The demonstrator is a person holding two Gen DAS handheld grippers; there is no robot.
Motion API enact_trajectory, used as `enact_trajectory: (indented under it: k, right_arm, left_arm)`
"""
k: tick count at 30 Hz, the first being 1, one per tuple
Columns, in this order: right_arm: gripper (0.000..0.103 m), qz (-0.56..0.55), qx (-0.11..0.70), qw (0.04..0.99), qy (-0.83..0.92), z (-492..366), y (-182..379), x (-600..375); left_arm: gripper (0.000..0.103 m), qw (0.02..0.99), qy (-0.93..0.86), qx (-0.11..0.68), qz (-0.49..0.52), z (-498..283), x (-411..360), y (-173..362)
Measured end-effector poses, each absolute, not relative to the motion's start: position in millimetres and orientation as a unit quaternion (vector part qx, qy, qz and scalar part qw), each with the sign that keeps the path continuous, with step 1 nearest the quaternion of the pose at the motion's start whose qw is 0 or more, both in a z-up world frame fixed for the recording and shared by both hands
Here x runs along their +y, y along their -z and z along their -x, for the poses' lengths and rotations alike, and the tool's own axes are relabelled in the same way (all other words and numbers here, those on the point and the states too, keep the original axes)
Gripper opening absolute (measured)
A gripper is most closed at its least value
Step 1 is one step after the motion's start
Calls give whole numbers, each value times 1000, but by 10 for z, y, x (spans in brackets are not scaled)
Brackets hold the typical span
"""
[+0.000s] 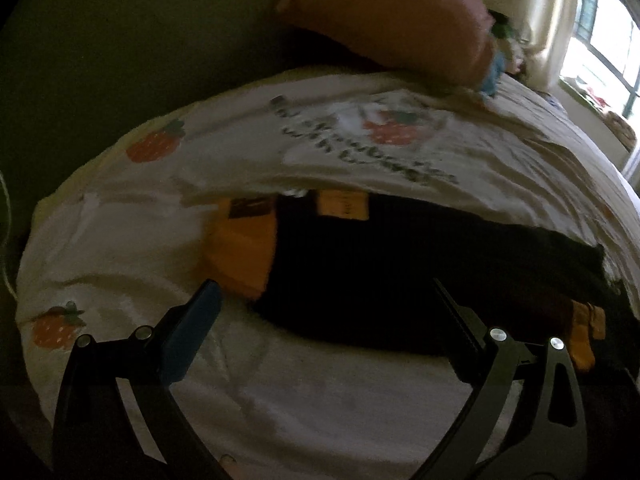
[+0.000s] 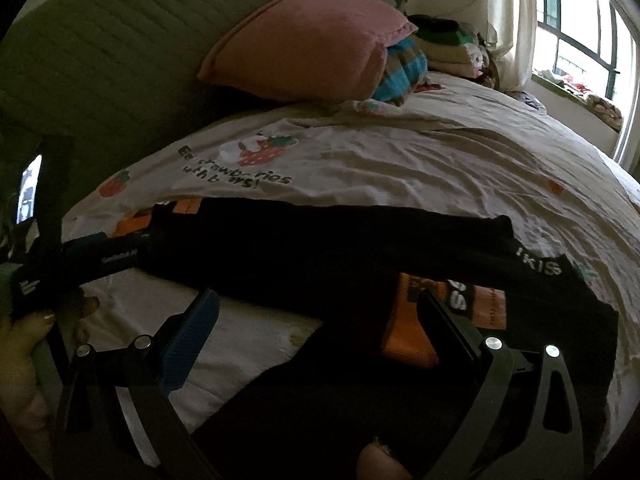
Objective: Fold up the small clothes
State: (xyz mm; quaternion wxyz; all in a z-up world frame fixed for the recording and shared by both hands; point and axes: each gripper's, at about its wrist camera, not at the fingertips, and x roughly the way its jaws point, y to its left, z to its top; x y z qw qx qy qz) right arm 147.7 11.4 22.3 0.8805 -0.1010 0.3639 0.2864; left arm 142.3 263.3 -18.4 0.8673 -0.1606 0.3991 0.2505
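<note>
**Both grippers spread over black garment, no grasp yet**

Left gripper: jaws spread wide, pinching nothing. Blue pad hanging over bare sheet, opposite finger over dark cloth. Right gripper: likewise spread, empty; far-side finger over the orange print, blue pad over sheet. Contact with cloth impossible to tell in either view.

Black garment with orange panels directly ahead of and under both sets of fingers, lying long and flat across the strawberry bedsheet. Appears part-folded, 1 layer over another; white lettered band beyond the right gripper's far finger.

Step in hand, as a guess: taking 2 points on the near edge for a fold away from the grippers. Best done by lowering onto the hem only, catching all layers but no sheet, closing both together, lifting level, carrying across without dragging.

Near edge of bed just behind the left gripper's blue pad; little room there. Open wrinkled sheet ahead, past the garment: plenty of room. Pink pillow and stacked clothes well beyond, against the headboard. Window far off on the right finger's side.
</note>
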Motion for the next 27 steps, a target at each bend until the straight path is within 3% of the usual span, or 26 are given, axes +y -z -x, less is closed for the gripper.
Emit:
enact_trajectory:
  k: [10,15,17,27]
  right_arm:
    - [98,97,368,877,-292,-1490,-188,209]
    - [98,94,373,877,-288,-1495,-147,171]
    - [98,91,374,878,-283,-1500,-140,127]
    - [98,52,375,887,-265,-1471,-193,-241]
  left_arm:
    - [92,840,-269,415,222,-1397,2984,463]
    - [47,841,-272,405,234,-1448,3029,527]
    - [12,846,-260,396,245,-1448,3045,529]
    - [8,899,-198,328,214,-1290,2702,23]
